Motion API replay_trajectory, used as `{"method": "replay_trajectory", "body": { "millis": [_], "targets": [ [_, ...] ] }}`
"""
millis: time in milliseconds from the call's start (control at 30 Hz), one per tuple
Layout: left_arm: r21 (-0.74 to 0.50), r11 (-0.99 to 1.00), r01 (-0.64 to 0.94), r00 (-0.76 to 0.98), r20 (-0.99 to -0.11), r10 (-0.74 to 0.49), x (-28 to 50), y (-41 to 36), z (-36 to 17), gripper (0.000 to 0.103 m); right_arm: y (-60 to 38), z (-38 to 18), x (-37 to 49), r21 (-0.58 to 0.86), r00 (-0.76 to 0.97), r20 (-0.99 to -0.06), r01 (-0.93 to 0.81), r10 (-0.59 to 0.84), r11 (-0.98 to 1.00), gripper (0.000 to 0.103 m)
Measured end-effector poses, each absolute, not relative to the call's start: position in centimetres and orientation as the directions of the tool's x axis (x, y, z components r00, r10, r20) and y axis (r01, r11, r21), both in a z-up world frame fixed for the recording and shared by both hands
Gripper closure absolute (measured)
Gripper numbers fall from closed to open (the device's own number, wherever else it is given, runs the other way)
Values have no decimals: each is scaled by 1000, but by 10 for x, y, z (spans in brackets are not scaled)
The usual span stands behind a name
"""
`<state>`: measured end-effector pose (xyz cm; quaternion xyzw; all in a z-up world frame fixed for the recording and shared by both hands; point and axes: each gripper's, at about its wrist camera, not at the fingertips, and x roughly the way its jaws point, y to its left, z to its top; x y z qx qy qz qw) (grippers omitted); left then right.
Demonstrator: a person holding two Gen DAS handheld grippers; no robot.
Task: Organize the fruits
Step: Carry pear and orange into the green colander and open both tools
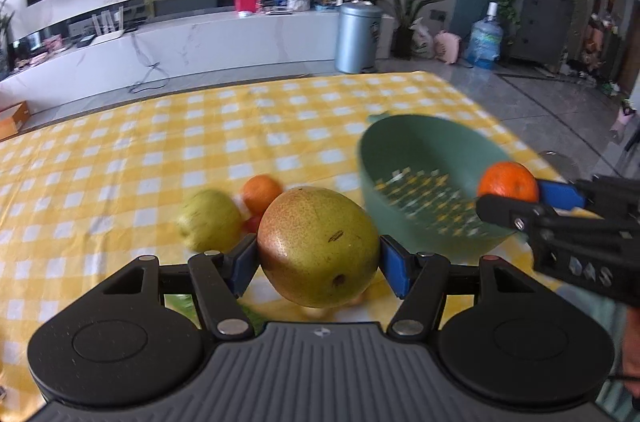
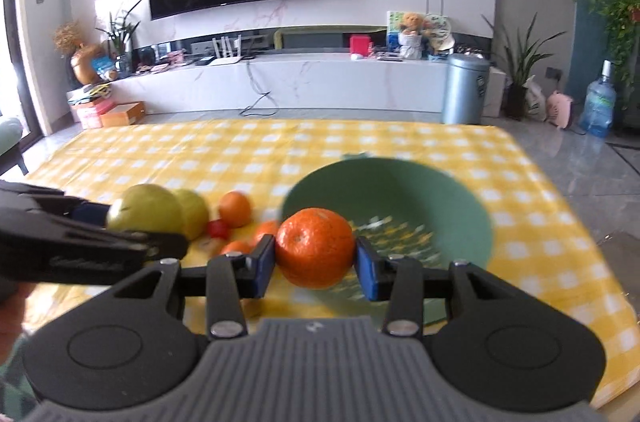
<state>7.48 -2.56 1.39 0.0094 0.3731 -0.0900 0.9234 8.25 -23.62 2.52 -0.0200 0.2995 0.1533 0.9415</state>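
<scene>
1. Over the yellow checked tablecloth [image 1: 160, 142], the left wrist view: the left gripper [image 1: 318, 264] is clamped on a big green-yellow pear [image 1: 318, 246], both blue pads pressed to its sides, the fruit clear of the cloth. At two o'clock sits the green colander bowl [image 1: 420, 150], and nothing shows inside it (only its slotted floor). At three o'clock the right gripper [image 1: 516, 198] carries a mandarin [image 1: 508, 182] beside the bowl's near rim.
2. Left on the cloth in that view, at eleven o'clock from the pear: a second pear [image 1: 208, 220], a small orange [image 1: 262, 192], a scrap of something red between them. So no fruit lies in the bowl yet, by my reading; two are on their way.
3. Right wrist view: jaws squeezed on the mandarin [image 2: 315, 248], bowl [image 2: 400, 182] just behind at one o'clock, apparently empty. At nine o'clock the left gripper [image 2: 148, 234] holds its pear [image 2: 146, 212]; several small oranges and a red fruit wait nearby.
4. Writing: raised letters on each gripper's side, too blurred to read; no labels legible.
</scene>
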Motion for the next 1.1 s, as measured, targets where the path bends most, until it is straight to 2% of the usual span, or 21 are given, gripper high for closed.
{"method": "replay_trajectory", "body": {
  "millis": [200,367,500,667,833,1100],
  "targets": [
    [-38,960,279,686,-691,-227,98,-64,18,30,-268,34,128,21,737,-610,-352,291,936,63],
    [-39,942,334,640,-724,-257,126,-92,13,30,-281,15,161,-13,653,-696,-428,299,904,63],
    [-76,920,385,582,-753,-306,147,-101,7,30,-289,-1,186,28,560,-762,-472,324,881,63],
    [-71,905,419,502,-813,-296,169,-119,-3,30,-288,-19,213,65,435,-834,-534,340,843,63],
    [-111,893,436,419,-853,-311,187,-123,-15,30,-286,-25,233,63,379,-864,-572,331,818,63],
    [-76,867,492,341,-900,-273,196,-135,-27,30,-275,-32,245,23,297,-907,-671,297,741,63]
  ]
}}
